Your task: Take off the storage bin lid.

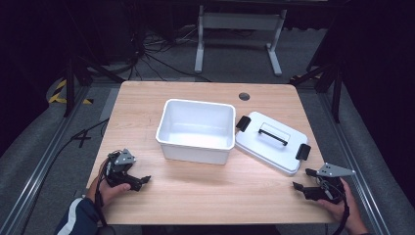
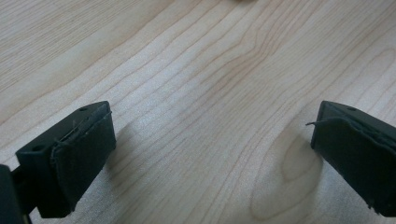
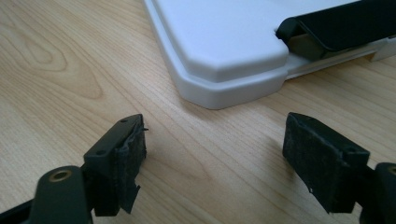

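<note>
1. High view: white bin (image 1: 195, 130) sits open at table (image 1: 147, 103) centre, nothing inside; its white lid (image 1: 270, 142) with black handle and clips lies flat, touching the bin's right side.
2. Left gripper (image 1: 142, 181) rests near-left on the table, jaws spread wide, holding nothing.
3. Right gripper (image 1: 302, 179) sits near-right, just near of the lid's corner, jaws wide apart, nothing between them.
4. Right gripper view: lid corner (image 3: 224, 70) just past the jaws, not touching.

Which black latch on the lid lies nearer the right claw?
The latch at the lid's near-right end, close to the right claw; the other latch sits beside the white bin.
</note>
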